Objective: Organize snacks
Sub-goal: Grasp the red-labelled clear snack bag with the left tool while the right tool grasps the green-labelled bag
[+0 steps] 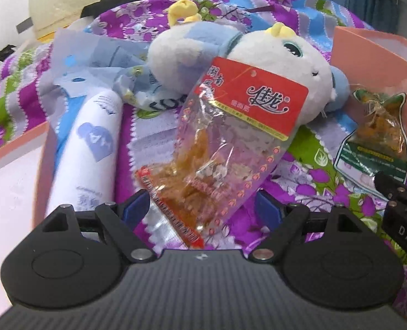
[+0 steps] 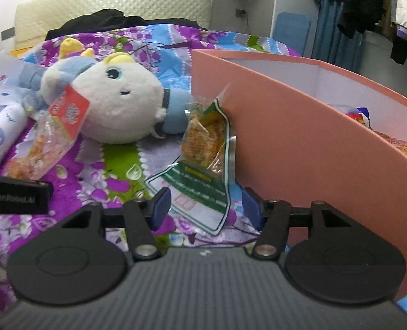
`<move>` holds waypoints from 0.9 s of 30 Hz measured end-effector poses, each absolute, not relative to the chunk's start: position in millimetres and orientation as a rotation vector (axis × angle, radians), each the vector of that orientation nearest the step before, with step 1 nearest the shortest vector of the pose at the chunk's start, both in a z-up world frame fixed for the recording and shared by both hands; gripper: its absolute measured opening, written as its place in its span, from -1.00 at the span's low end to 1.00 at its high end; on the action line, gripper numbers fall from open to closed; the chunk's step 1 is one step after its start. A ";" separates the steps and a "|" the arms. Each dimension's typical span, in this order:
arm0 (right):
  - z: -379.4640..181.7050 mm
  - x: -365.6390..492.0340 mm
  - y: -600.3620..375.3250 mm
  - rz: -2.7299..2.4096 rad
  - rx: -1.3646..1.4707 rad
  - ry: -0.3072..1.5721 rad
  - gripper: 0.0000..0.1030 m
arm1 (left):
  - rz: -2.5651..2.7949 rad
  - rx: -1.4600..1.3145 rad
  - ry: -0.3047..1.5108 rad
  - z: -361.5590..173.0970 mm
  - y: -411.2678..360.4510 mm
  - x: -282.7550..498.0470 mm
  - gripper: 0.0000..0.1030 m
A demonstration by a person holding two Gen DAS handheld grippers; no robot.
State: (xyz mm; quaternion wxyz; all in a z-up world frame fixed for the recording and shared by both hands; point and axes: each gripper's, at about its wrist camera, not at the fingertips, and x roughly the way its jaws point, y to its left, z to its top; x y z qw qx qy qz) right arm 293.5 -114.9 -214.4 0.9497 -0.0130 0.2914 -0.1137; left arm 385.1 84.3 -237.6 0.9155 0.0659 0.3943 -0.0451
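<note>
Red-labelled snack bag point(image 1: 225, 148) lies on the bed point(image 1: 308, 181) with its lower end between the wide-spread left fingers point(image 1: 137, 209), not pinched. A green snack bag point(image 2: 203, 162) leans on the pink box point(image 2: 299, 143), its bottom between the closing right fingers point(image 2: 160, 206), pads still clear. Two loose bags, one plush point(image 2: 115, 104).

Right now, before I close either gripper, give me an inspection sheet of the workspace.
Surface: floral bedspread, rumpled.
Job's things: red-label snack bag lying against the plush toy; green snack bag leaning on the pink box; more snacks inside the box.
Clutter: white tube, blue wrapper, dark clothes behind.
Grippers: left gripper open around the red-label bag's end; right gripper open, straddling the green bag's bottom.
Cables: nothing seen.
Surroundings: headboard, hanging clothes, blue curtain.
</note>
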 end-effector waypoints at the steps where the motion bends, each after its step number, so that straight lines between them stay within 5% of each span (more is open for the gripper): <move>1: -216.2 296.9 -116.3 -0.226 -0.023 0.600 0.14 | -0.094 0.134 0.820 -241.0 84.8 388.9 0.68; 9: -221.6 313.3 -117.0 -0.158 -0.001 0.620 0.18 | -0.096 0.146 0.794 -249.1 88.2 399.1 0.64; 11: -222.7 318.1 -116.9 -0.144 0.005 0.625 0.17 | -0.090 0.137 0.789 -248.8 89.3 401.0 0.48; 16: -225.0 323.3 -121.9 -0.117 0.035 0.657 -0.46 | -0.045 0.104 0.776 -247.1 95.6 402.6 -0.02; 18: -223.4 320.5 -122.4 -0.097 0.034 0.656 -0.73 | -0.045 0.084 0.777 -245.0 99.3 400.8 -0.05; 27: -200.7 296.2 -125.4 0.002 0.080 0.644 -0.93 | -0.048 0.011 0.785 -223.0 94.7 364.5 -0.15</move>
